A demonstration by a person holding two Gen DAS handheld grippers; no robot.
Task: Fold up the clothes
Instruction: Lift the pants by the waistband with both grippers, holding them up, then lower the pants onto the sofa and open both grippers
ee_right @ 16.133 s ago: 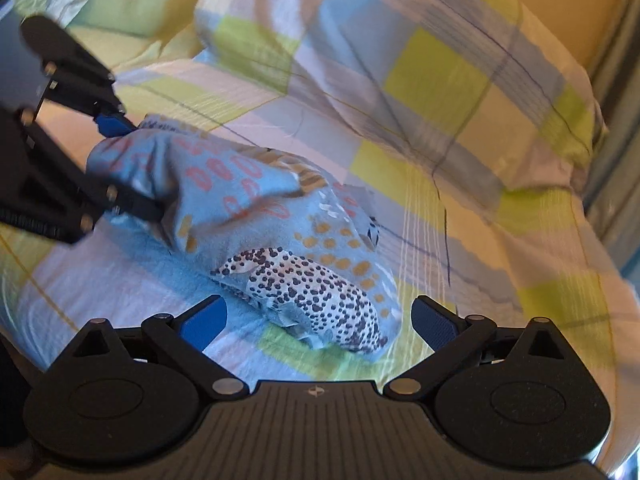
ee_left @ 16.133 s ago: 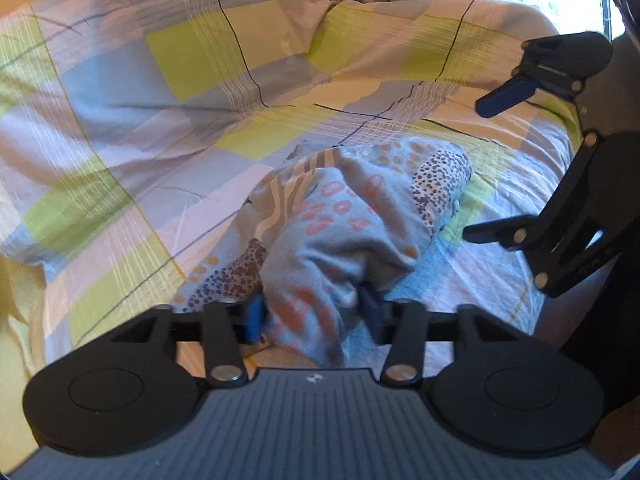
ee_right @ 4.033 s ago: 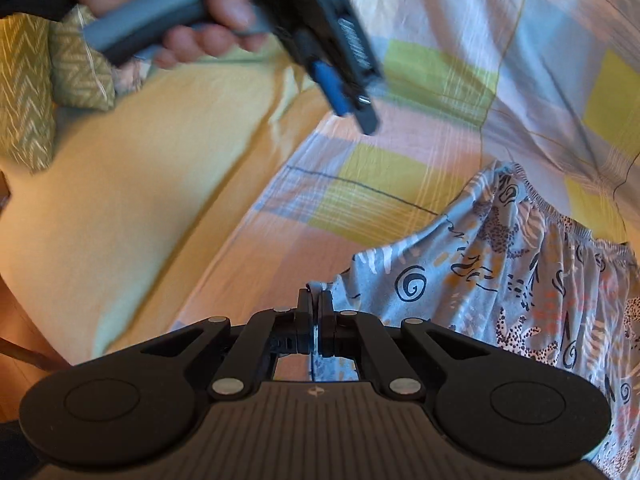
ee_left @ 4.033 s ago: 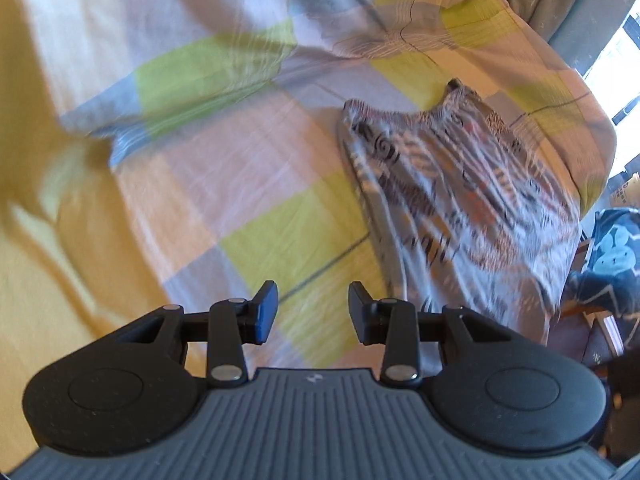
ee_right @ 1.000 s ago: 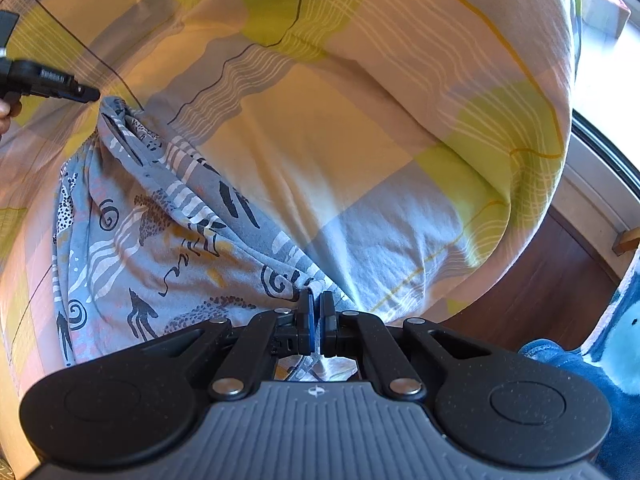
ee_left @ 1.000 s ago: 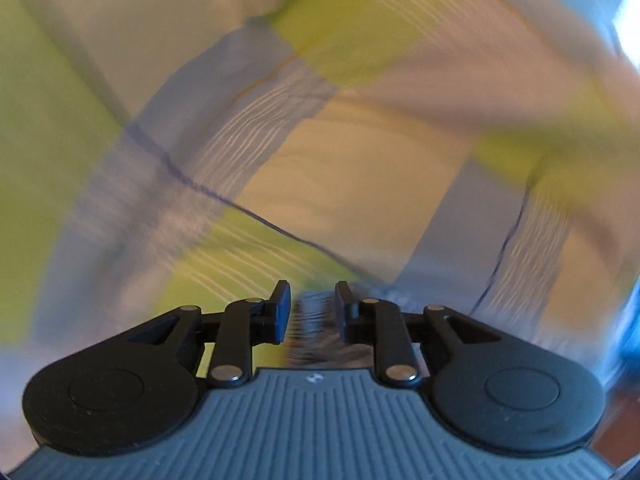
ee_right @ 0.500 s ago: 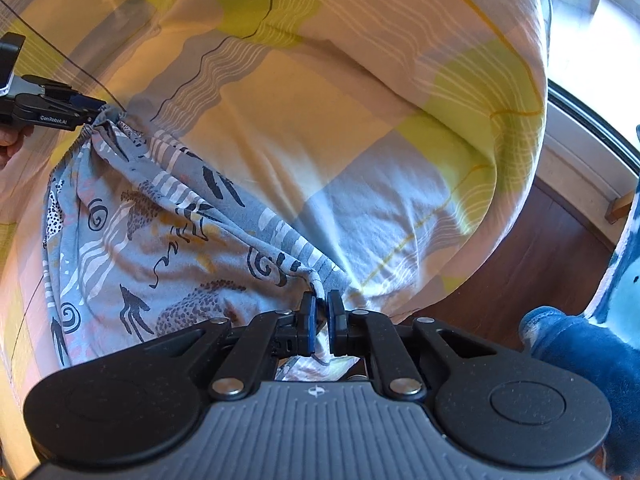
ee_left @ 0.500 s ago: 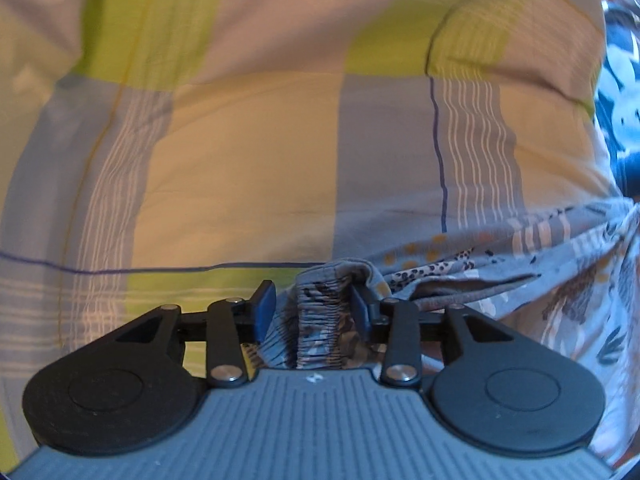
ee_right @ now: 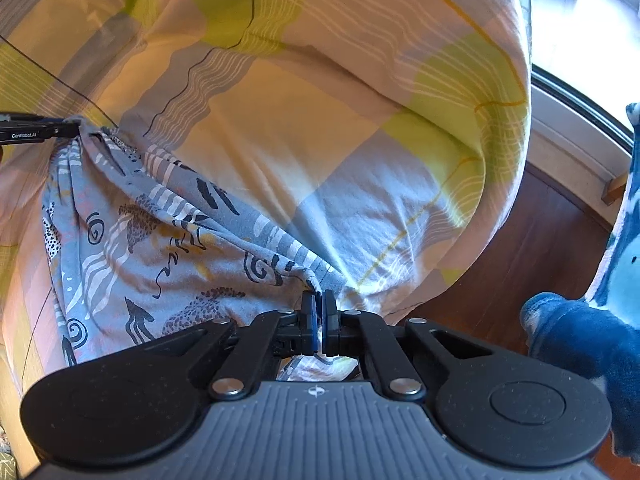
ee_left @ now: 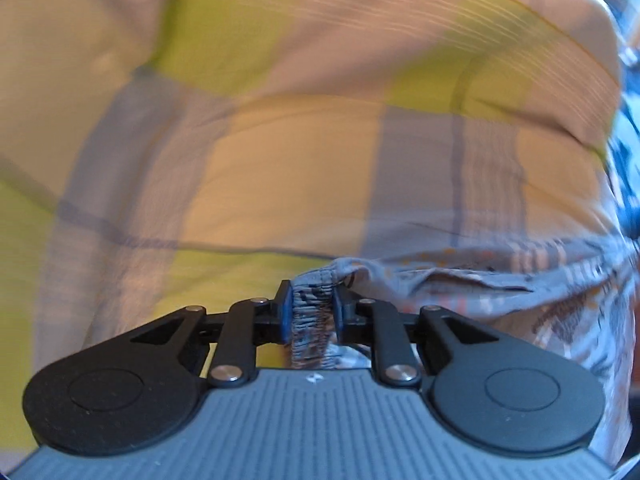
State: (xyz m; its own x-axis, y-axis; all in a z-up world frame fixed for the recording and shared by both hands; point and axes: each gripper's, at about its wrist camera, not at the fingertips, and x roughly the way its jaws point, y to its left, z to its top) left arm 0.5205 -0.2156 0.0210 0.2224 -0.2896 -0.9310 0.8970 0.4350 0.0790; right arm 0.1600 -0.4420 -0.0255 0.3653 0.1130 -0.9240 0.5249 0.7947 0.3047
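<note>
The grey cotton garment printed with animals and spirals lay on the yellow, grey and peach checked bedcover, stretched between both tools. The left gripper had its jaws clamped on the gathered waistband; the right gripper had its jaws pinched nearly closed on a corner. Only the right view showed the wooden floor, a blue plush item, and "GenRobot.AI" on the left tool.

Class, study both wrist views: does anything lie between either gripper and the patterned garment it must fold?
Nothing visible does. The left gripper has its jaws closed on the gathered waistband of the patterned garment, and the right gripper pinches another edge. Only the checked bedcover lies beneath.
</note>
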